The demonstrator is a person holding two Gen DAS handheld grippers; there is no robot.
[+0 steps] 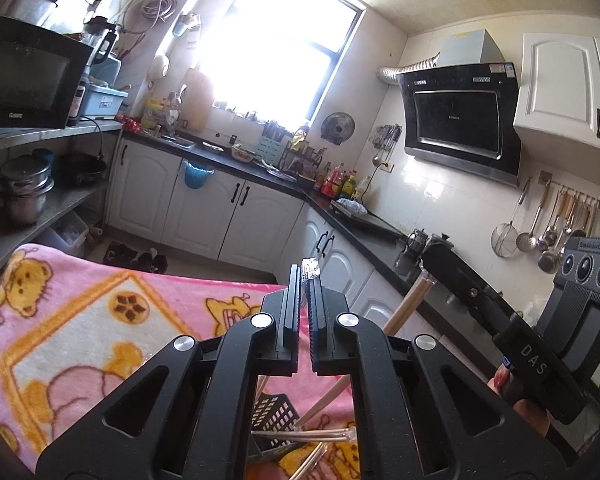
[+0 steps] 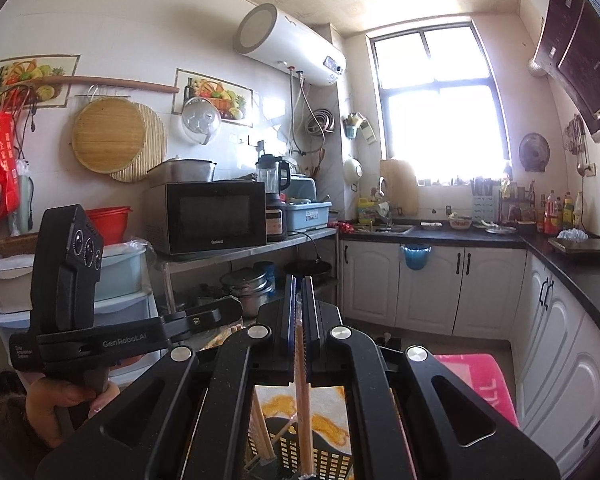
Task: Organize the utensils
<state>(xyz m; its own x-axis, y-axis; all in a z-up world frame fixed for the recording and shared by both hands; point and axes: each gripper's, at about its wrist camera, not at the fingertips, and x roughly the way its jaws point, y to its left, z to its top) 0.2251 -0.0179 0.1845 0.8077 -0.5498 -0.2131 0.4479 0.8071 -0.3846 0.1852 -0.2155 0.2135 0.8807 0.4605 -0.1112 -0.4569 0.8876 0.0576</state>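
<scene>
My left gripper is shut on a clear plastic-wrapped utensil whose end sticks out past the fingertips. Below it a black slotted utensil basket stands on the pink cartoon blanket, with wrapped utensils lying in and around it. My right gripper is shut on wooden chopsticks that hang down into the black basket. In the left wrist view the right gripper holds the chopsticks slanting down toward the basket. More chopsticks stand in the basket.
A dark L-shaped counter with white cabinets runs along the right and back. A metal shelf holds a microwave and pots. Ladles hang on the wall. A pink mat lies on the floor.
</scene>
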